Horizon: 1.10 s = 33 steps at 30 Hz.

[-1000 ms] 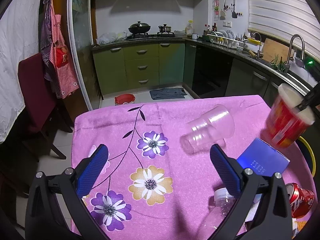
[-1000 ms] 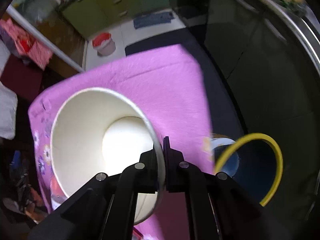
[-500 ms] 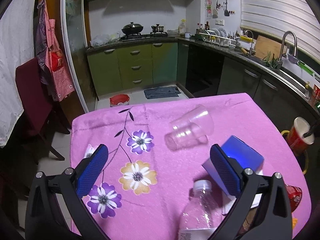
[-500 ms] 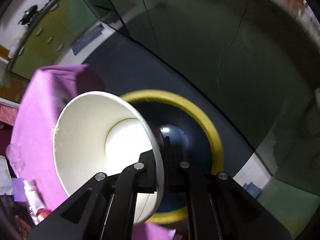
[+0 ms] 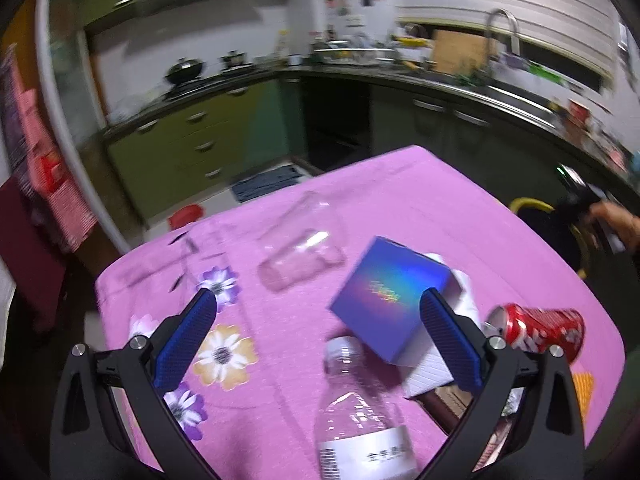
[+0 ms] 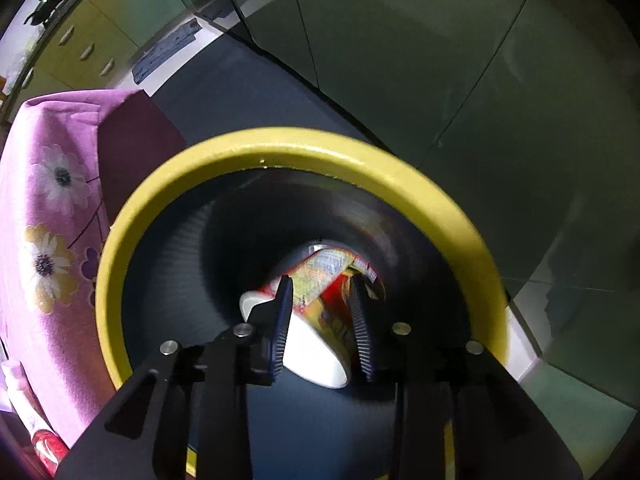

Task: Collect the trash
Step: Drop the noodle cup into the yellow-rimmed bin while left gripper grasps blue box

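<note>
A pink floral tablecloth (image 5: 400, 200) covered the table in a green-cabinet kitchen. The left gripper (image 5: 318, 334) gaped wide, a blue box (image 5: 394, 294) between its jaws. The right gripper (image 6: 322, 326) stood parted above the yellow-rimmed bin (image 6: 280, 146), the paper cup (image 6: 320, 344) lying inside, beyond its jaws.

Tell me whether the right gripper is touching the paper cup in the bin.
Apart. In the right wrist view the right gripper is open above the yellow-rimmed bin, and the paper cup lies down inside it, below the fingers.
</note>
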### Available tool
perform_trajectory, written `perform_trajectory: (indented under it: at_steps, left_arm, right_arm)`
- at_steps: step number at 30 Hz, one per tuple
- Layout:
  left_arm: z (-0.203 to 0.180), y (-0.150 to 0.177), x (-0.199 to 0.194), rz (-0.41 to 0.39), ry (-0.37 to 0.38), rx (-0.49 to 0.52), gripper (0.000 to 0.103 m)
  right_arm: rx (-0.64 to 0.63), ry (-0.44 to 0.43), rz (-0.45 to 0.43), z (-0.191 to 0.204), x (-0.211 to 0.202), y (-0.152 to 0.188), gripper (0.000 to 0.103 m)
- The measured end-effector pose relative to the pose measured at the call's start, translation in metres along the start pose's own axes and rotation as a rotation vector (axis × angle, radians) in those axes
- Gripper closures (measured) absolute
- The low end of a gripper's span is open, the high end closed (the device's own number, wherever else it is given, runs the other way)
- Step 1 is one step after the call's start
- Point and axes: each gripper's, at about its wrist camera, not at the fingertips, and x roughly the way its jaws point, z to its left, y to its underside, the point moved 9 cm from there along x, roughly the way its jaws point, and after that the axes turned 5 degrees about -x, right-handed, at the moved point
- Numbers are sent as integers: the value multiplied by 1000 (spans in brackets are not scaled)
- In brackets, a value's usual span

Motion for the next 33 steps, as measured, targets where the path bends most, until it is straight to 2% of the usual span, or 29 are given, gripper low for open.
perform_trajectory:
  at_steps: [1, 6, 8, 10, 11, 13, 17, 22, 23, 25, 29, 33]
  left_arm:
    - [-8, 1, 1, 7, 37, 28, 6]
    - [-31, -4, 17, 13, 115, 174, 6]
    - [-44, -2, 28, 43, 256, 244, 6]
    - [-52, 2, 39, 91, 353, 284, 6]
    - [-56, 4, 46, 124, 392, 303, 6]
    - [-60, 6, 61, 168, 429, 327, 6]
    - [-62, 9, 85, 234, 481, 316, 6]
    - [-68, 16, 101, 276, 518, 319, 6]
    - [-70, 18, 102, 281, 527, 321, 9]
    - [-69, 20, 102, 280, 533, 318, 16]
    - [-66, 16, 102, 284, 554, 270, 18]
    - [-65, 12, 102, 261, 538, 256, 20]
  right_arm:
    - [-5, 0, -7, 1, -4, -1, 73]
    - [-22, -26, -27, 7, -31, 10, 73]
    - [-32, -32, -30, -2, -47, 22, 73]
    - [-43, -42, -34, 4, -54, 25, 73]
    - [-47, -44, -35, 8, -56, 27, 73]
    - [-57, -47, -43, 17, -58, 24, 65]
    - [-78, -52, -46, 28, -61, 21, 65]
    - [-90, -55, -44, 36, -62, 22, 65]
    - [-90, -57, -44, 38, -61, 21, 65]
    - [-89, -60, -45, 38, -62, 22, 65]
    - [-91, -75, -45, 38, -62, 23, 65]
    - [-92, -87, -46, 38, -62, 27, 65]
